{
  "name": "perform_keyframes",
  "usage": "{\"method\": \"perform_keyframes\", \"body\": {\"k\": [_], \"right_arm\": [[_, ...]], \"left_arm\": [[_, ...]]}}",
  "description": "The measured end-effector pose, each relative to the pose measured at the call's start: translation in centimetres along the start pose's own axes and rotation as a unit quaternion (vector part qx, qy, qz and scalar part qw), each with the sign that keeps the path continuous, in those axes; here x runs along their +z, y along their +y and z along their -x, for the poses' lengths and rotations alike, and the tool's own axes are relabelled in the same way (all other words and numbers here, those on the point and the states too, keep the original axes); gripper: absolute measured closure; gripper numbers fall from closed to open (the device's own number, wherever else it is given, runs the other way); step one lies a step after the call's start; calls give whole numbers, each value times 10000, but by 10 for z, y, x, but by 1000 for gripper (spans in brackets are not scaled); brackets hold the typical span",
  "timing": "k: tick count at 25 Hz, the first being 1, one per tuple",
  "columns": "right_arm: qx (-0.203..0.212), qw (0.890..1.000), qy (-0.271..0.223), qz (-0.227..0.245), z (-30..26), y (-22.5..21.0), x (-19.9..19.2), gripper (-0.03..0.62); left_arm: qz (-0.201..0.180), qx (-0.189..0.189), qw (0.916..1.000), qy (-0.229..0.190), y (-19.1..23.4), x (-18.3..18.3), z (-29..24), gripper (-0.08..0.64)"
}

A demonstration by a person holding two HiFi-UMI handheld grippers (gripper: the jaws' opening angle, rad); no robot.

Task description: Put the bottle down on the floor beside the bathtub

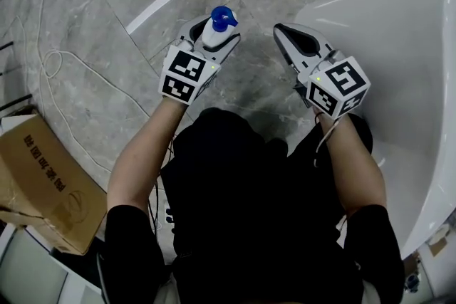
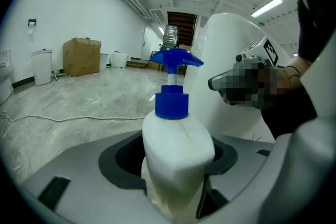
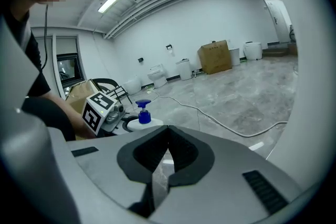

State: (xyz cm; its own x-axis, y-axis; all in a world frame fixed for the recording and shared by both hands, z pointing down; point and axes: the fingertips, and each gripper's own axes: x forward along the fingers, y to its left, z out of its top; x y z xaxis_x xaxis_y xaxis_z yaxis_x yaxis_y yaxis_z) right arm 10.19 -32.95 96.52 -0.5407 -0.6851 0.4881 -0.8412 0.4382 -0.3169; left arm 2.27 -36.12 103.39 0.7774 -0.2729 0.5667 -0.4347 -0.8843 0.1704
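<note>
A white bottle (image 1: 216, 28) with a blue pump top stands upright between the jaws of my left gripper (image 1: 214, 35), which is shut on its body above the grey marble floor (image 1: 107, 3). The left gripper view shows the bottle (image 2: 176, 139) filling the gap of that gripper (image 2: 176, 170), pads pressed on both sides. My right gripper (image 1: 280, 30) hangs shut and holds nothing, just left of the white bathtub (image 1: 406, 46). In the right gripper view its jaws (image 3: 167, 136) meet at the tips, and the bottle (image 3: 142, 115) shows far left.
A cardboard box (image 1: 43, 181) lies at the lower left. A white cable (image 1: 71, 64) loops across the floor and a white strip (image 1: 151, 11) lies ahead. The tub's curved wall (image 2: 226, 60) rises close on the right of the bottle.
</note>
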Motion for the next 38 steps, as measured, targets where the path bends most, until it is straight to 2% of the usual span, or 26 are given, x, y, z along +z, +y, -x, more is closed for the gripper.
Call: {"method": "perform_keyframes", "body": {"k": [1, 5, 9, 13, 15, 17, 19, 20, 26, 33, 38], "right_arm": [[0, 10000, 48, 32, -1, -2, -5, 565], [67, 9998, 183, 34, -6, -3, -19, 565], [218, 9996, 188, 34, -7, -1, -21, 563], [208, 9996, 184, -58, -7, -1, -21, 563], [261, 9995, 166, -66, -9, 3, -18, 563], [312, 9994, 148, -95, -10, 8, -16, 563], [248, 9995, 152, -103, -9, 10, -17, 563], [174, 9997, 167, -89, -8, 9, -19, 563], [-170, 9994, 309, 31, 1, -3, -32, 563], [-169, 9992, 288, -221, 5, -8, -36, 563], [-80, 9995, 252, -153, 4, -6, -35, 563]], "left_arm": [[13, -17, 10000, -2, 1, -4, -5, 278], [484, -61, 9988, 43, 10, -23, -29, 278], [321, -103, 9993, 154, 12, -38, -56, 278], [585, -210, 9980, 101, 13, -46, -75, 278], [453, -195, 9986, 176, 14, -51, -85, 278], [81, -176, 9993, 317, 11, -57, -95, 277], [-192, -186, 9989, 380, 6, -62, -103, 276], [-211, -182, 9989, 367, 5, -63, -107, 276], [-206, -48, 9993, 300, 7, -75, -120, 276], [-111, -112, 9998, 156, 4, -69, -116, 272], [180, -122, 9997, 95, 6, -65, -104, 245]]}}
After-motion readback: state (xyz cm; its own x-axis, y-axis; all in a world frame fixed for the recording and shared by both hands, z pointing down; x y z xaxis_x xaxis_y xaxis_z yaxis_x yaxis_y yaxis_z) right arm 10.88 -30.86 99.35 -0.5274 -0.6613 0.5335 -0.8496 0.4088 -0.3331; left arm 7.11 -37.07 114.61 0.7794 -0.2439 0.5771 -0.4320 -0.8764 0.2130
